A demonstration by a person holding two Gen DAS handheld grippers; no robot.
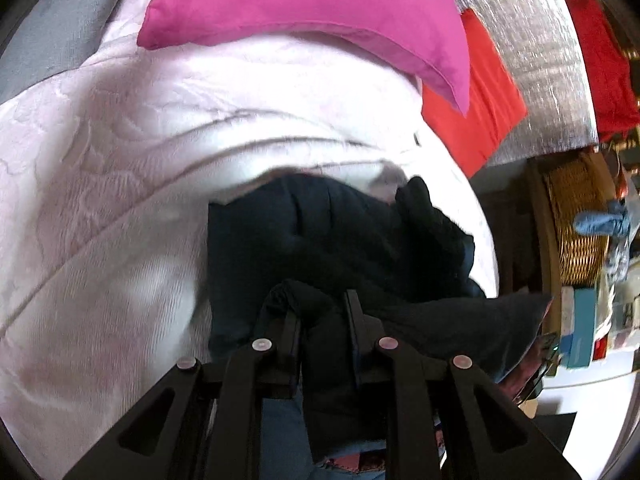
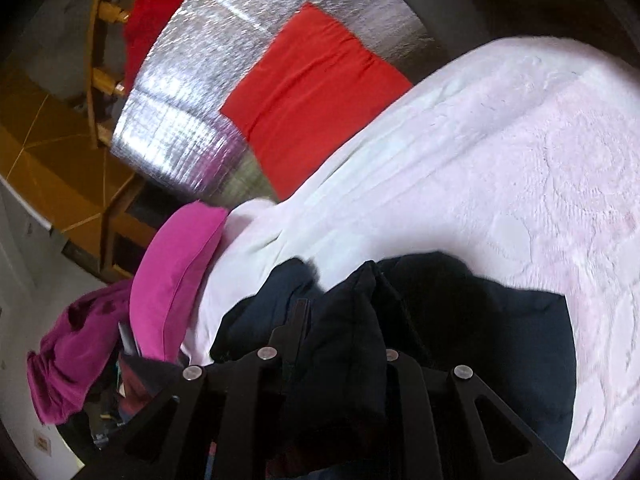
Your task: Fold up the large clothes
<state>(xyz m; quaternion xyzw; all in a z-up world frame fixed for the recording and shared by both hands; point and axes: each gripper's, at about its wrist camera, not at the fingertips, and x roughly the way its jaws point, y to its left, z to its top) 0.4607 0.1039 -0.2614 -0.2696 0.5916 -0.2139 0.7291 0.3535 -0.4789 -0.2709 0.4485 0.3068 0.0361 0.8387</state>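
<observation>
A large dark navy garment (image 1: 328, 232) lies bunched on a pale pink quilted bedspread (image 1: 100, 208). My left gripper (image 1: 322, 306) is shut on a thick fold of that garment, which bulges up between its black fingers and hangs down toward the camera. In the right wrist view the same dark garment (image 2: 500, 320) spreads over the bedspread (image 2: 520, 152), and my right gripper (image 2: 344, 312) is shut on another bunched fold of it. The cloth hides both pairs of fingertips.
A magenta pillow (image 1: 320, 8) and a red cloth (image 1: 484, 96) lie at the head of the bed against a silver foil panel (image 1: 532, 40). A wicker basket (image 1: 580, 216) stands beside the bed. A purple garment (image 2: 68, 352) hangs off the bed edge.
</observation>
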